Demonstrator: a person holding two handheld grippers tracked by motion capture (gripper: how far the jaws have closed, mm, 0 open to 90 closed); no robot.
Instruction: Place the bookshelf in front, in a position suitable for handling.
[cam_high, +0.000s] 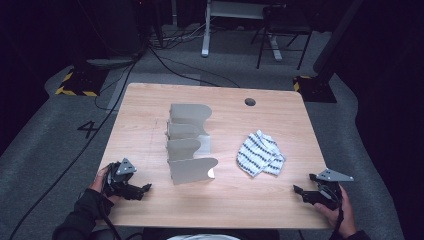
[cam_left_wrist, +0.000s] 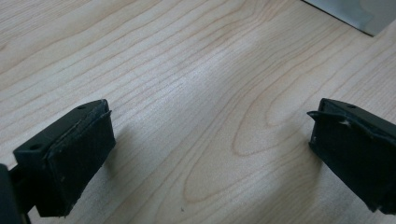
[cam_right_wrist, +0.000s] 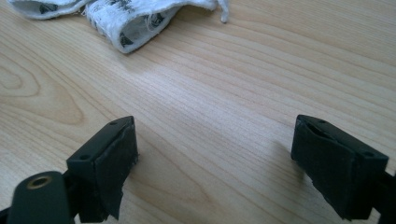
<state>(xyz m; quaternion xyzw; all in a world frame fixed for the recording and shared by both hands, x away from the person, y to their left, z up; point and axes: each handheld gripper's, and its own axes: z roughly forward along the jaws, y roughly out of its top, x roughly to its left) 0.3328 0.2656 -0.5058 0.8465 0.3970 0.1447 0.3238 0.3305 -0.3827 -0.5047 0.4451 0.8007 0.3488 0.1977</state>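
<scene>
— Cloth (cam_high: 260, 153)?
— Crumpled, white with dark stripes, lying on the surface (cam_high: 230, 205) ahead of the right gripper (cam_high: 302, 192) and a little inward of it, apart from the fingers (cam_right_wrist: 105, 163). Seen in the right gripper view (cam_right_wrist: 126, 18) at the top left, beyond the left-hand finger, untouched.

— Right fingers?
— Spread wide, nothing between them but bare wood. Held low over the near right corner, pointing inward across the surface.

— Left gripper (cam_high: 144, 189)?
— Near the near left corner, in a hand, well apart from the cloth. Fingers (cam_left_wrist: 70, 154) spread wide too, bare wood grain between them, gripping nothing.

— Anything else close by?
— Grey rack (cam_high: 189, 142) with curved upright dividers, standing between the two grippers and farther in, just ahead and to the right of the left fingers. Corner of it (cam_left_wrist: 355, 14) caught at the top right of the left gripper view. Cloth just beside it, on the side toward the right fingers.
</scene>
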